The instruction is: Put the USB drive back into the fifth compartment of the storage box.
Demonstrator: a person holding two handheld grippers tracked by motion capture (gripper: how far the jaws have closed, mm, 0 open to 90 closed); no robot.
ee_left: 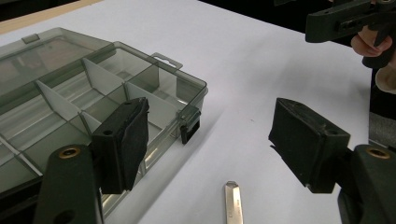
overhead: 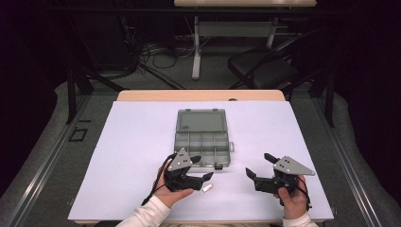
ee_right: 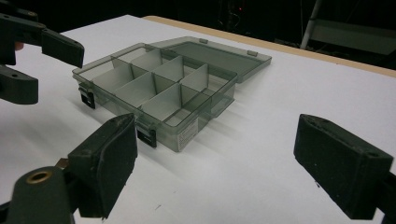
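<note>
High view: left tool [overhead: 200, 168] low over white surface [overhead: 137, 142], jaws apart, nothing gripped; one jaw tip over near edge of open smoky-grey clear plastic compartment box [overhead: 203, 142], other tip just beside small flat silver metal piece [overhead: 207, 187] lying on surface. Right tool [overhead: 260, 166] well to the right of left tool, jaws spread wide, nothing between, pointing left toward the box. Both held by hands with white sleeves, entering from bottom edge.

Left gripper view: left tool [ee_left: 205, 144] jaws parted to a medium gap, pads clear of everything. Box [ee_left: 93, 98] under and beyond the left jaw, dividers visible, compartments bare, black latch on its near wall just ahead of that jaw. Silver metal piece [ee_left: 233, 200] flat on surface between the two jaws, closer to the tool body than to the pads, touching neither. Right tool [ee_left: 345, 21] far off at top right, held in a hand.

Right gripper view: right tool [ee_right: 215, 158] jaws wide, bare surface between. Box [ee_right: 159, 88] ahead and left of centre, lid laid flat open behind it, two black latches on the wall facing the tool. Left tool [ee_right: 42, 65] at far left, jaws apart, just beside the box's left corner; contact cannot be told.
</note>
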